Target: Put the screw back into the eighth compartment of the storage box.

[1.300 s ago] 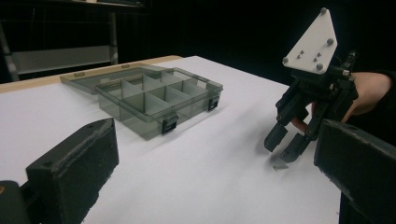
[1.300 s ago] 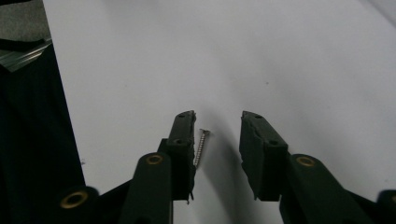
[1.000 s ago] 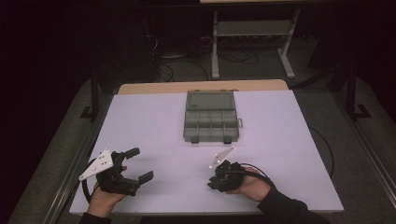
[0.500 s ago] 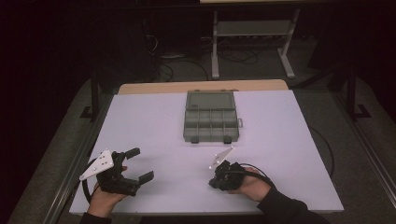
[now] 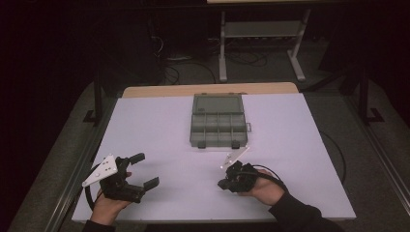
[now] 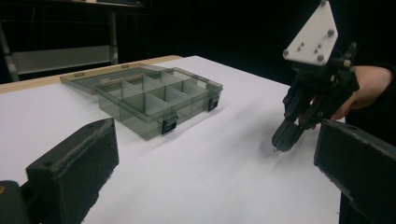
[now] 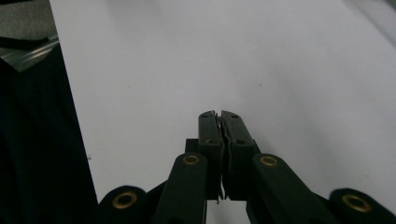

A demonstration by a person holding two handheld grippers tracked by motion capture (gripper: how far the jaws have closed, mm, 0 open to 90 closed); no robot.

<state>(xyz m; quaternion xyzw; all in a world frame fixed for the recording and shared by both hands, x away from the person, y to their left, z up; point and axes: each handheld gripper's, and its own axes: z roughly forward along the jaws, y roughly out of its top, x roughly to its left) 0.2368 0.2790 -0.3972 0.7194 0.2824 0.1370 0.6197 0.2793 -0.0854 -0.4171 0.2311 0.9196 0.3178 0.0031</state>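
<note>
A grey translucent organiser box (image 5: 218, 128) lies open at the middle back of the white table, its lid flat behind it and its compartments (image 6: 154, 98) empty. My left gripper (image 5: 145, 170) rests near the front left corner, its jaws wide open (image 6: 215, 140) with nothing between them. My right gripper (image 5: 223, 184) is at the front centre-right, tilted down with its tips close to the table (image 6: 284, 140). Its jaws are shut (image 7: 219, 116). A thin jagged seam shows between the pads; I cannot tell if something tiny is pinched there.
The white table top (image 5: 300, 145) ends in a wooden strip (image 5: 208, 90) at the back. A metal stand (image 5: 261, 34) and cables lie on the dark floor beyond. A black cable (image 5: 333, 154) trails off the table's right edge.
The right gripper's jaws have come together and the hand has shifted very slightly. The left gripper and the box have stayed put.
</note>
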